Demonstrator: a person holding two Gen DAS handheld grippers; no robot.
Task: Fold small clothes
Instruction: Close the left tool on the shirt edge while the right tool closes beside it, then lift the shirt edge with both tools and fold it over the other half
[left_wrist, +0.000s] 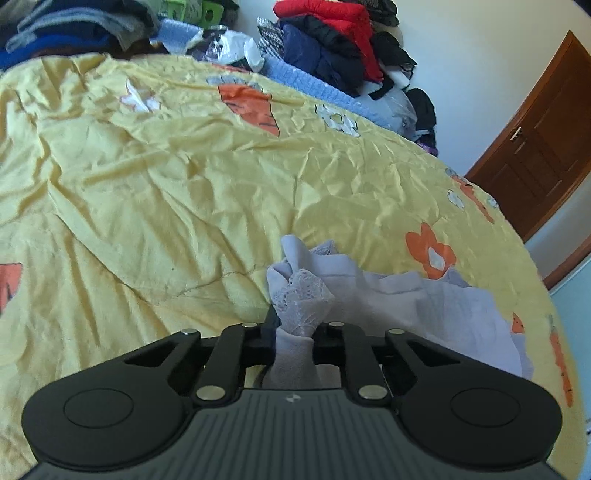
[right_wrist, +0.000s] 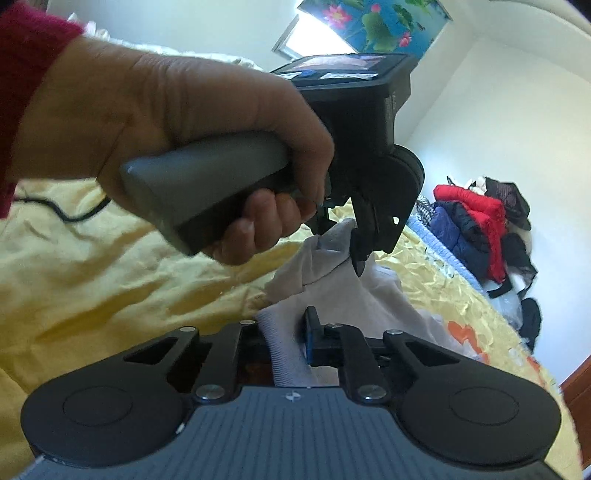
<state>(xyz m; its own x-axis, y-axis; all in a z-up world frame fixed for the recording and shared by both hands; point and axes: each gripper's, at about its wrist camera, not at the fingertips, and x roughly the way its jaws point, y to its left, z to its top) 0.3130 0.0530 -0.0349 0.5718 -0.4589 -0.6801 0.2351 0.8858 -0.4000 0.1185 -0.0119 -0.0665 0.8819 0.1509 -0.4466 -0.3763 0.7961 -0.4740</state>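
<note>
A small pale lilac garment with a lace trim (left_wrist: 388, 291) hangs bunched over the yellow bed cover. My left gripper (left_wrist: 295, 328) is shut on its lace edge. In the right wrist view my right gripper (right_wrist: 288, 332) is shut on a ribbed edge of the same garment (right_wrist: 332, 295). The left gripper (right_wrist: 340, 236), held by a hand, shows just above and ahead, pinching another part of the cloth. The two grippers are close together with the cloth between them.
The yellow bed cover with carrot and flower prints (left_wrist: 184, 184) spreads left and ahead. Piles of clothes (left_wrist: 325, 40) lie along the far wall. A brown door (left_wrist: 543, 140) stands at the right. A black cable (right_wrist: 59, 210) lies on the cover.
</note>
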